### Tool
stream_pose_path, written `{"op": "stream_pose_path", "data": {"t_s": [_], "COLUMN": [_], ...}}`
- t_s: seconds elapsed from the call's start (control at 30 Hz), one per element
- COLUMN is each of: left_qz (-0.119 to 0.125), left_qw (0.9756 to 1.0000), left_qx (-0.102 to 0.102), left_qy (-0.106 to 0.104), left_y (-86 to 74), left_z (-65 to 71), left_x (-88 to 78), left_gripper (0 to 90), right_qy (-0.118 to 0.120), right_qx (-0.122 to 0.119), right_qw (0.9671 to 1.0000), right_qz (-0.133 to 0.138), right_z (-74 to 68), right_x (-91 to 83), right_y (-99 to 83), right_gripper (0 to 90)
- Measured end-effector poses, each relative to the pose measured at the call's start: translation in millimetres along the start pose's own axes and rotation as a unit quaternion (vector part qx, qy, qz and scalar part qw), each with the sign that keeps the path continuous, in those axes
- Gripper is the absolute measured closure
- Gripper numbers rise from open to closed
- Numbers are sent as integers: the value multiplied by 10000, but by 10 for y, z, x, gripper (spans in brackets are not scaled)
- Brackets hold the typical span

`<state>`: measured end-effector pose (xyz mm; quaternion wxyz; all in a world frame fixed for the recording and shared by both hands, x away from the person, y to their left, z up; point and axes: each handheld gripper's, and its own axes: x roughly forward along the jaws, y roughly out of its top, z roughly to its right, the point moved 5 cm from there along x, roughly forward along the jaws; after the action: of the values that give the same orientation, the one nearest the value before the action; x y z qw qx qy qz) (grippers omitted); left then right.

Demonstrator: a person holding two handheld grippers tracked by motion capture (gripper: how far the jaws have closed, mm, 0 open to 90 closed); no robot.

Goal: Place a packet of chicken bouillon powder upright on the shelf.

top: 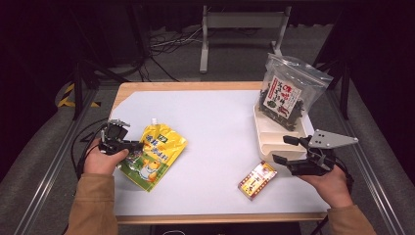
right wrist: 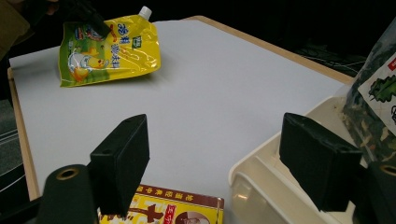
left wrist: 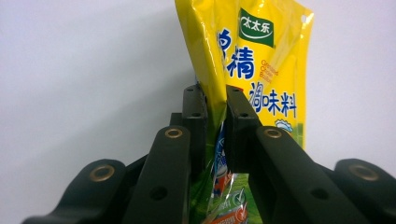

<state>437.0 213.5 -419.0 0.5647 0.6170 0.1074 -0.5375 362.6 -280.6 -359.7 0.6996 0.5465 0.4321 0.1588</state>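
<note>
Yellow foil is what the left gripper (top: 128,145) grasps now: its two black jaws are clenched on one edge of the yellow seasoning pouch (top: 155,153), which lies at the near left part of the white table (top: 215,122), with its white spout (top: 154,120) pointing to the far side. In the left gripper view the pads (left wrist: 239,116) pinch only a thin fold of the pouch (left wrist: 247,60), close to the border and not across its body. I think this is the main risk: the film is smooth and the content is probably heavy and loose, so when the pouch is lifted higher it can slide out of the pinch or swing and fall back on the table. A quick movement would make this worse, because the weight hangs far from the pinched place. The right gripper (top: 293,151) waits at the near right with its jaws released, holding nothing, just over the small red and yellow box (top: 257,179) and beside the cream tray (top: 274,134), where the bag of dried greens (top: 288,93) leans at the far end. If the pouch must go into this tray, it could knock this tall bag, which seems not very stable.
</note>
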Motion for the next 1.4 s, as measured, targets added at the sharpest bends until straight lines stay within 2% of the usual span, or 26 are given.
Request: {"op": "stream_pose_path", "data": {"t_s": [0.2,0.3,0.37,0.5,0.63,0.8,0.87,0.9,0.97,1.0,1.03,1.07,1.13,1.17,1.4], "left_qz": [358,428,433,629,894,1226,1382,1382,1528,1597,1710,1710,1856,1971,2273], "left_qw": [9990,9979,9977,9960,9931,9873,9850,9850,9823,9805,9774,9774,9735,9698,9591], "left_qx": [264,462,504,625,737,974,992,992,1031,1090,1171,1171,1240,1349,1517], "left_qy": [-95,-127,-131,-142,-172,-278,-291,-291,-327,-347,-410,-410,-494,-496,-742], "left_y": [104,132,142,190,237,293,315,315,334,343,354,354,369,384,416], "left_z": [176,259,294,386,474,594,651,651,694,716,760,760,809,830,1008], "left_x": [-136,-169,-181,-239,-323,-383,-402,-402,-420,-427,-436,-436,-440,-442,-453], "left_gripper": [816,812,812,812,812,808,809,809,809,809,807,807,807,807,807], "right_qy": [-6,-54,-87,-68,-55,-94,-115,-115,-115,-109,-99,-99,-101,-102,-92], "right_qx": [-16,-61,-63,-71,-94,-107,-104,-104,-94,-96,-97,-97,-94,-107,-56], "right_qw": [10000,10000,9999,10000,9999,9999,9999,9999,9999,9999,9999,9999,9999,9999,9999], "right_qz": [14,6,-6,16,13,21,14,14,-3,-7,-21,-21,-28,-17,-2], "right_z": [-7,-13,-12,-23,-46,-64,-68,-68,-79,-84,-95,-95,-106,-107,-143], "right_x": [-5,-12,-15,-25,-20,-27,-28,-28,-22,-16,-5,-5,-4,-4,1], "right_y": [9,13,14,22,30,50,54,54,55,56,58,58,62,66,94], "right_gripper": [247,264,267,273,279,299,302,302,306,307,309,309,311,313,323]}}
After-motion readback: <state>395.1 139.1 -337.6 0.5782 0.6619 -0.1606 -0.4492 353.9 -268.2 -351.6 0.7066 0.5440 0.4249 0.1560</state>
